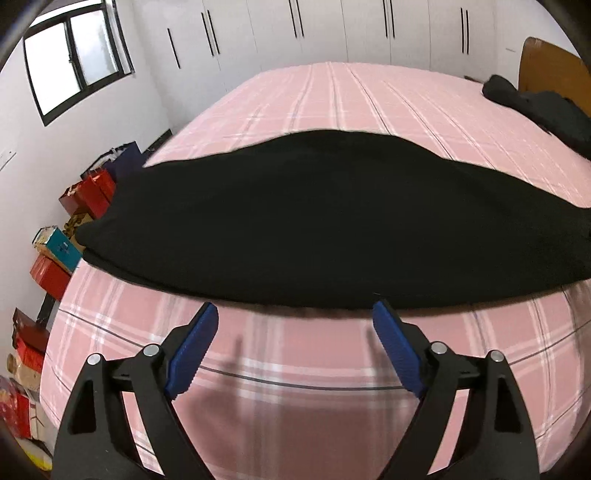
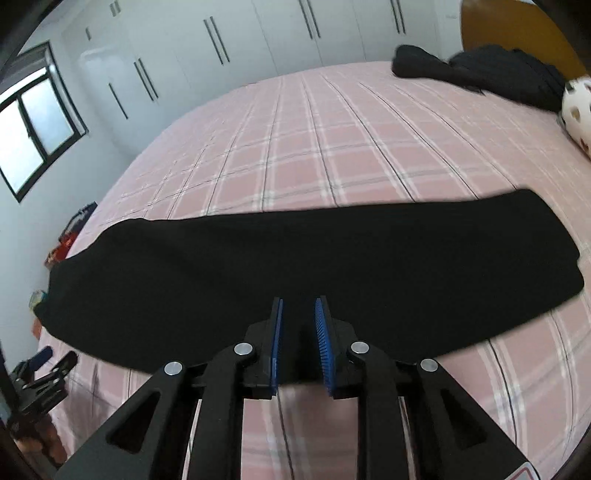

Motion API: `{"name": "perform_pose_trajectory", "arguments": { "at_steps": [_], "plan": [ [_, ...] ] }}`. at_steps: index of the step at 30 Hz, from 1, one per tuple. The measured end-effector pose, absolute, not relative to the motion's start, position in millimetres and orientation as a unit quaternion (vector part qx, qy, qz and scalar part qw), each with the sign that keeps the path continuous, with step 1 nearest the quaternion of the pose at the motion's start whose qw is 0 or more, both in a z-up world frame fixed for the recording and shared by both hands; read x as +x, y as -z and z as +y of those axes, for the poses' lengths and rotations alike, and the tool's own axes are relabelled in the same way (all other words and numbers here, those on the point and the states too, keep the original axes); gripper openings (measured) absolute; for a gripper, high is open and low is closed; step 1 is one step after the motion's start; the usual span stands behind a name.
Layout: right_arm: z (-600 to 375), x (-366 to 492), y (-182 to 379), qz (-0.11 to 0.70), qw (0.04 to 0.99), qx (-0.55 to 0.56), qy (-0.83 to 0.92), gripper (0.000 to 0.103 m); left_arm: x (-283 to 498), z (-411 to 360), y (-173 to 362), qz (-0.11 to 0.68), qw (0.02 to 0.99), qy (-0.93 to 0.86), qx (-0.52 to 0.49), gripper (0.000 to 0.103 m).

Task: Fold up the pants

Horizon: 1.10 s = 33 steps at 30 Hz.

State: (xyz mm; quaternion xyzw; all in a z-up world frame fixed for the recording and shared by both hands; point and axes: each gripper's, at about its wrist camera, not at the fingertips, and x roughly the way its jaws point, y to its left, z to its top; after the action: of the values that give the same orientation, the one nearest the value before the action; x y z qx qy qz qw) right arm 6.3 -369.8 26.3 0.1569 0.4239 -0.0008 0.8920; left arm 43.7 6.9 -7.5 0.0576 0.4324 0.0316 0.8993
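Observation:
Black pants (image 1: pixel 314 221) lie folded lengthwise in a long band across a pink plaid bed (image 1: pixel 295 369). My left gripper (image 1: pixel 295 310) is wide open, its blue-padded fingers just short of the band's near edge and apart from it. In the right wrist view the pants (image 2: pixel 295 266) stretch across the frame. My right gripper (image 2: pixel 300 306) is over the band's near edge with its jaws narrowly apart; black cloth shows between the pads, and I cannot tell whether they pinch it.
More dark clothes (image 2: pixel 480 74) lie at the bed's far right by a wooden headboard (image 2: pixel 517 29). A white spotted object (image 2: pixel 578 107) sits at the right edge. Red boxes and bags (image 1: pixel 88 192) line the floor left of the bed. White wardrobes (image 2: pixel 258 37) stand behind.

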Motion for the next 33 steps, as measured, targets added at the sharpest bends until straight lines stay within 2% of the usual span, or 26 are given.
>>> {"name": "perform_pose_trajectory", "arguments": {
  "at_steps": [4, 7, 11, 14, 16, 18, 20, 24, 26, 30, 33],
  "plan": [
    [-338, -7, -23, 0.429, 0.889, 0.158, -0.040, 0.020, 46, 20, -1, 0.441, 0.897, -0.028, 0.017, 0.083],
    [-302, -12, -13, 0.441, 0.883, 0.136, -0.084, 0.025, 50, 50, -16, 0.440, 0.897, -0.032, -0.034, 0.083],
    [-274, -27, -6, 0.450, 0.882, 0.101, -0.092, 0.030, 68, 129, -44, 0.415, 0.900, -0.079, -0.109, 0.084],
    [-269, -28, 0, 0.464, 0.873, 0.110, -0.100, 0.035, 98, 195, -42, 0.413, 0.888, -0.144, -0.141, 0.083],
    [-272, -26, 1, 0.462, 0.874, 0.125, -0.089, 0.035, 119, 227, -25, 0.430, 0.876, -0.170, -0.135, 0.080],
    [-285, -28, 2, 0.467, 0.867, 0.156, -0.077, 0.036, 137, 240, 5, 0.470, 0.857, -0.199, -0.078, 0.068],
    [-307, -32, 3, 0.467, 0.867, 0.169, -0.043, 0.036, 137, 243, 24, 0.482, 0.850, -0.201, -0.071, 0.070],
    [-369, -43, -2, 0.456, 0.864, 0.210, 0.032, 0.036, 110, 233, 8, 0.450, 0.862, -0.219, -0.087, 0.069],
    [-414, -58, -9, 0.436, 0.865, 0.233, 0.088, 0.039, 97, 212, -7, 0.430, 0.874, -0.208, -0.085, 0.070],
    [-497, -78, -18, 0.413, 0.861, 0.236, 0.182, 0.052, 73, 137, -28, 0.405, 0.901, -0.137, -0.077, 0.085],
    [-553, -74, -20, 0.408, 0.852, 0.240, 0.223, 0.054, 63, 73, -28, 0.397, 0.912, -0.072, -0.070, 0.086]
  ]
}}
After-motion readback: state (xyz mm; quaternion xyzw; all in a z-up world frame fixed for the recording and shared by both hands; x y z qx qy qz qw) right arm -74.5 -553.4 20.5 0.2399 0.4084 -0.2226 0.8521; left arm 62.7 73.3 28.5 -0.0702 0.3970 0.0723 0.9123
